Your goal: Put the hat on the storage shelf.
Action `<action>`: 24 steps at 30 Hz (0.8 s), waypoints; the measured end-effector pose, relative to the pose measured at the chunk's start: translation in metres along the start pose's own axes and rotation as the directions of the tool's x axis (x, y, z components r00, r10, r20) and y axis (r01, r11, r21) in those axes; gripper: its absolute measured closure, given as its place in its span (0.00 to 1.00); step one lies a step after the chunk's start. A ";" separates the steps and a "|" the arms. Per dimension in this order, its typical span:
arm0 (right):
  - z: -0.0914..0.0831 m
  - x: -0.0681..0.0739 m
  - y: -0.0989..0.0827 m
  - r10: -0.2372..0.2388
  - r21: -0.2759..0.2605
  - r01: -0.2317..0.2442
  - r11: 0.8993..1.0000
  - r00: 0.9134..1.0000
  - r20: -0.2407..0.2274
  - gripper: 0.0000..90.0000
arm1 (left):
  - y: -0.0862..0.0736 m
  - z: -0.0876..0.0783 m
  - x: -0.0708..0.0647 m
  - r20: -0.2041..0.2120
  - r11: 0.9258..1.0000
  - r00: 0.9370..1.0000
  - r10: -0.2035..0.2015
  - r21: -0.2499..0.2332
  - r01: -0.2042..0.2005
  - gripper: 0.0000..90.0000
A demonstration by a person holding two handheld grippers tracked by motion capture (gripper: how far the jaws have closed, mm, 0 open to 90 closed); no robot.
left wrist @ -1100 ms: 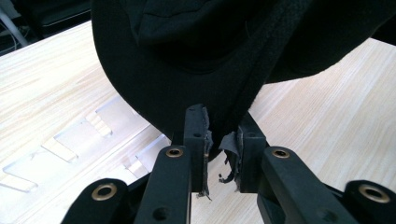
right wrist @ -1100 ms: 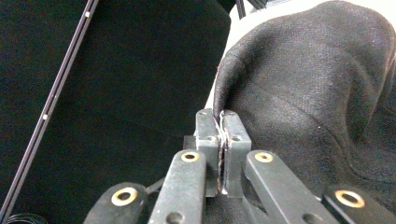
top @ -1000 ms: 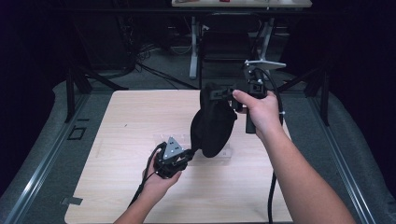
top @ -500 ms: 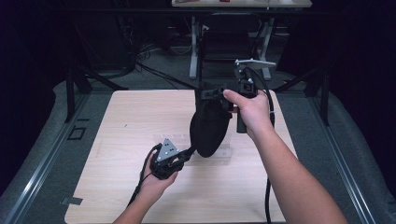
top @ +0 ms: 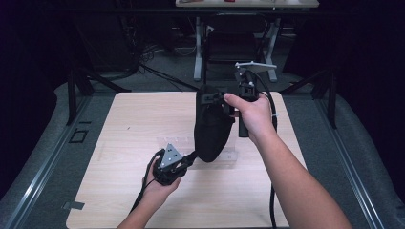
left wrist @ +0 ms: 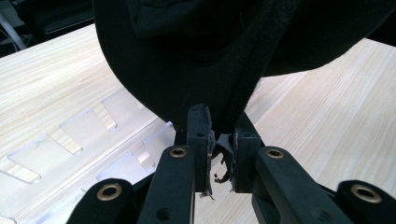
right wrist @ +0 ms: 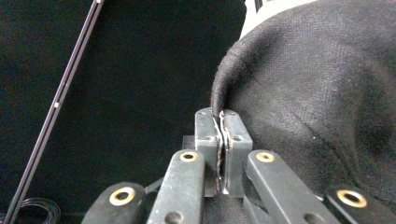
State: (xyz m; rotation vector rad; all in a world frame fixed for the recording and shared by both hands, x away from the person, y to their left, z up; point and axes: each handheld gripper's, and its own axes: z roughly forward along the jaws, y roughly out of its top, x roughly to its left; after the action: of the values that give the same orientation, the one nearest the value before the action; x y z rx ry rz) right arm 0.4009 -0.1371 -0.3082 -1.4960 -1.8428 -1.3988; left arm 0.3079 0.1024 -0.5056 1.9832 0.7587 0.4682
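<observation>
Black cloth hangs above the surface, left gripper fingers clamped on its bottom edge, right gripper pinching the top hem; I'd keep both pinches firm and tension even.

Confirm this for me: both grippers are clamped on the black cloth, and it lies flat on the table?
Not flat. The high view shows the black cloth hanging in the air, with the right gripper shut on its top edge and the left gripper shut on its bottom tip just above the table. Both are clamped, as you said.
</observation>
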 end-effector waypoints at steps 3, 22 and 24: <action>0.002 0.001 -0.001 0.000 0.004 0.000 1.000 1.000 -0.010 0.95 | -0.001 0.000 0.000 -0.002 1.000 1.000 -0.007 0.002 0.007 0.91; -0.009 0.001 -0.001 -0.004 -0.009 0.004 1.000 1.000 -0.027 0.93 | -0.010 -0.001 -0.002 -0.041 1.000 0.999 0.022 0.019 -0.021 0.94; -0.010 0.000 -0.001 -0.001 -0.012 0.001 1.000 1.000 -0.026 0.93 | -0.010 -0.001 -0.001 -0.040 1.000 0.999 0.020 0.016 -0.019 0.94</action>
State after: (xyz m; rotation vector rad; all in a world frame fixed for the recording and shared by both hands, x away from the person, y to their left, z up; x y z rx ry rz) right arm 0.3973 -0.1455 -0.3046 -1.4757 -1.8227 -1.4250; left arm 0.3029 0.1059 -0.5141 2.0029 0.7702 0.5161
